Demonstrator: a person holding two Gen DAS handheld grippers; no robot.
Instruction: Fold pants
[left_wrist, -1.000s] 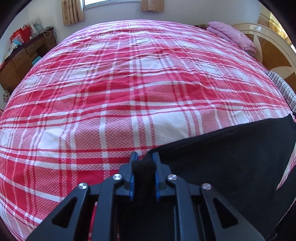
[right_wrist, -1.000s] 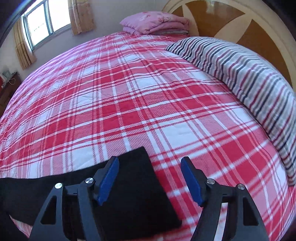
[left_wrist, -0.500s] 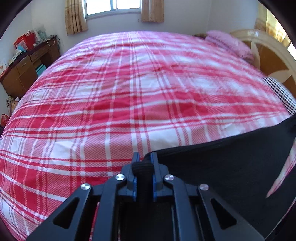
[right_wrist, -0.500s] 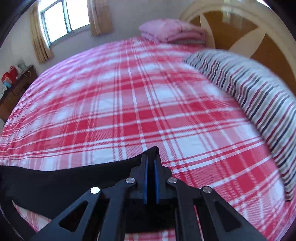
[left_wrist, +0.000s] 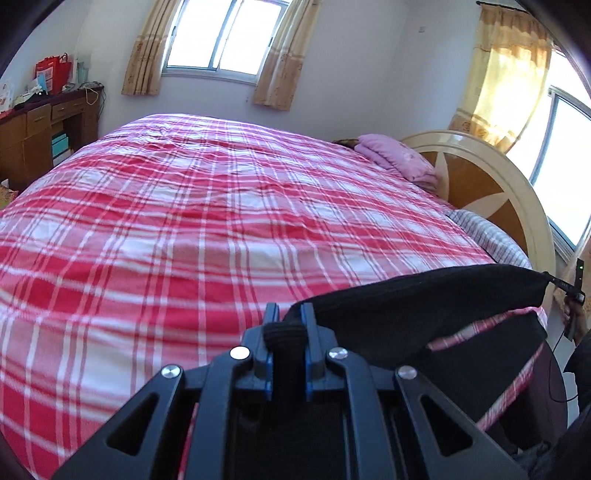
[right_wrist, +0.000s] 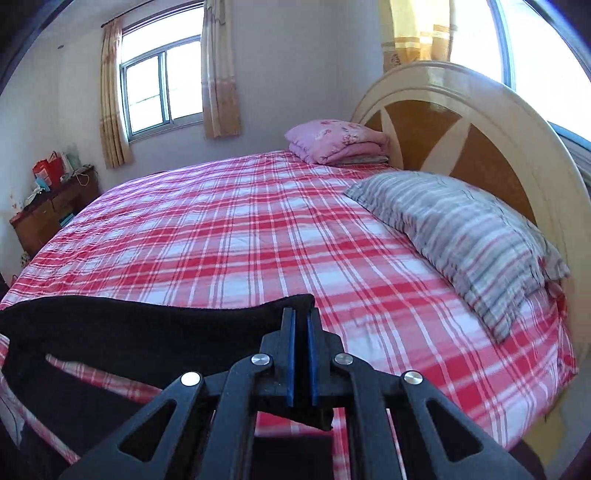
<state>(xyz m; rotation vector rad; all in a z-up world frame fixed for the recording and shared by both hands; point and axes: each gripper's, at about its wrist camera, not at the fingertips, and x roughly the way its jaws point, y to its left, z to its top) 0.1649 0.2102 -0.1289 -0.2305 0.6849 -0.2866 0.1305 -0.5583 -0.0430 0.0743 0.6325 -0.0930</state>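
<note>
Black, soft knit pants (left_wrist: 424, 310), lifted off the red-and-white plaid bedspread, stretched as a sagging band, each end pinched between blue pads, lower layer hanging doubled underneath with plaid showing through the gap.

Home bedroom: plaid-covered bed (right_wrist: 229, 236), round headboard (right_wrist: 461, 122), pillow (right_wrist: 461, 236), curtained window (left_wrist: 225, 37), wooden desk (left_wrist: 33, 133).

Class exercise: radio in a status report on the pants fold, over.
Left gripper shut on black pants, right gripper shut on the opposite end. Pants lifted, stretched between them above plaid bedspread. Striped pillow off to the side, path clear. Over.
</note>
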